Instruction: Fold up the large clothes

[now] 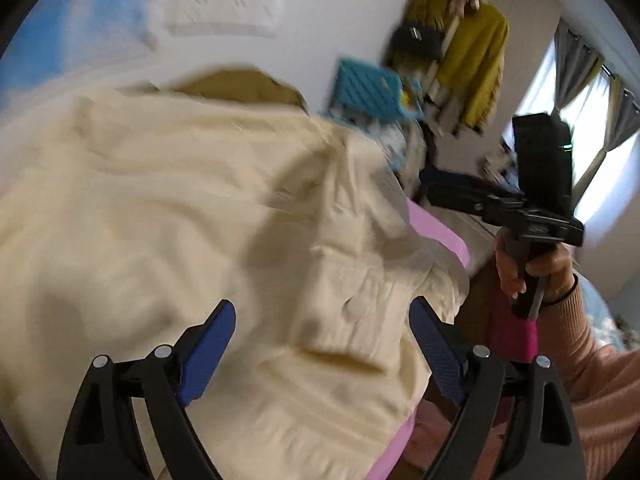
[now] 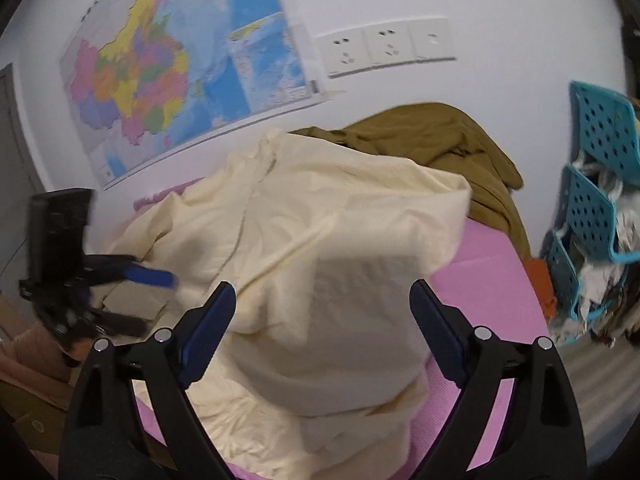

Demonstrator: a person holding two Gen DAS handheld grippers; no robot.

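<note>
1. Cream garment [image 2: 320, 240] heaped on pink mat [image 2: 500, 264], 12 o'clock of both grippers.
2. Left gripper [image 1: 322, 344] and right gripper [image 2: 322, 320] gape wide, empty, probably poised to regrasp.

A pink surface [image 2: 496, 264] carries a rumpled cream garment [image 2: 320, 240] and, behind it, an olive-brown one [image 2: 440, 136].

White walls carry a coloured map [image 2: 168, 68] and a row of sockets [image 2: 386, 50], a teal perforated rack [image 2: 592, 200] stands aside, and daylight enters a window [image 1: 580, 120] with grey curtains [image 1: 576, 56].
</note>
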